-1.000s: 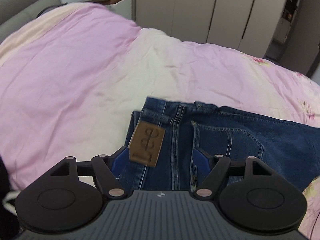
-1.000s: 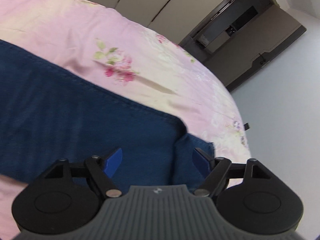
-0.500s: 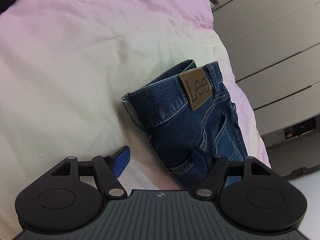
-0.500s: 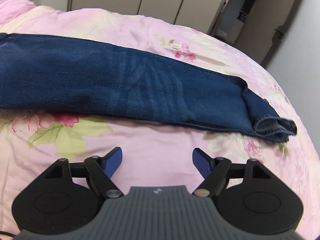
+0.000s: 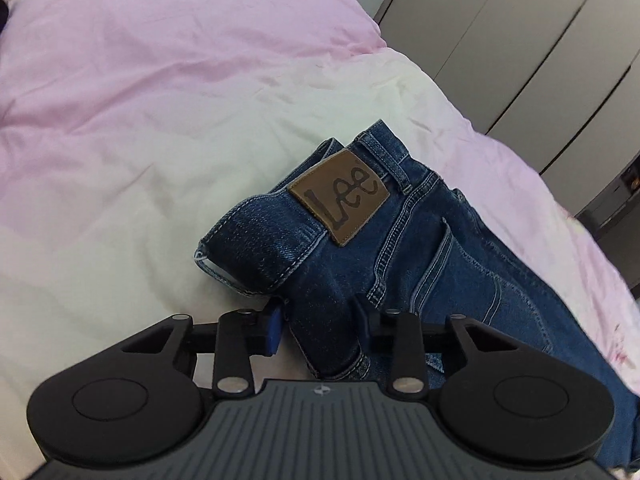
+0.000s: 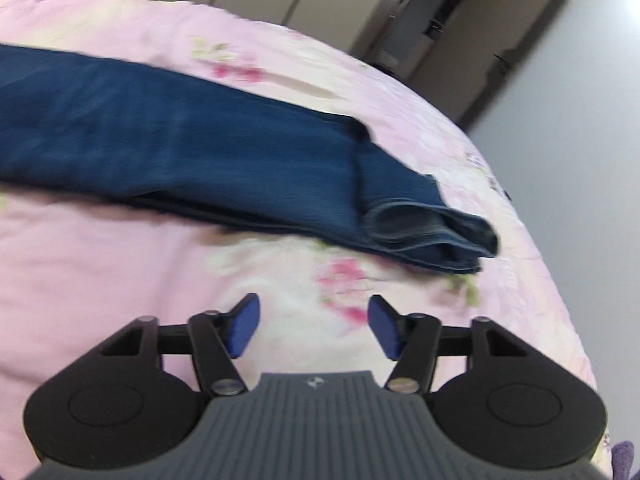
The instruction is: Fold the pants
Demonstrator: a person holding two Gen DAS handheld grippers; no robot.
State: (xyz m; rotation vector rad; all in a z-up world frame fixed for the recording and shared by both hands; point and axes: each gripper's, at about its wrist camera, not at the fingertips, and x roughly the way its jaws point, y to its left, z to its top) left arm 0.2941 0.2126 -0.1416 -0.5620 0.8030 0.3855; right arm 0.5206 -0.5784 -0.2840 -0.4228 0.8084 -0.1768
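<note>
Dark blue jeans (image 5: 400, 248) lie folded lengthwise on the bed, with the waistband and its brown leather patch (image 5: 340, 198) facing me in the left wrist view. My left gripper (image 5: 320, 316) is low at the near edge of the waist. Its jaws are closing around a raised fold of denim that fills the gap, and the blue left pad (image 5: 274, 328) is a sliver off the cloth. In the right wrist view the leg of the jeans (image 6: 180, 148) ends in rumpled hems (image 6: 432, 236). My right gripper (image 6: 314, 316) hovers over the duvet just short of the hems, closing with nothing between its jaws.
The jeans lie on a pink and cream duvet (image 5: 140, 100) with a flower print (image 6: 344, 280). Pale wardrobe doors (image 5: 500, 40) stand behind the bed. The bed's rounded corner (image 6: 540, 240) drops off to the right of the hems, toward a grey wall.
My left gripper sank to the waist edge of the jeans and its jaws narrowed around the denim. My right gripper slid toward the leg hems and its jaws narrowed somewhat.
</note>
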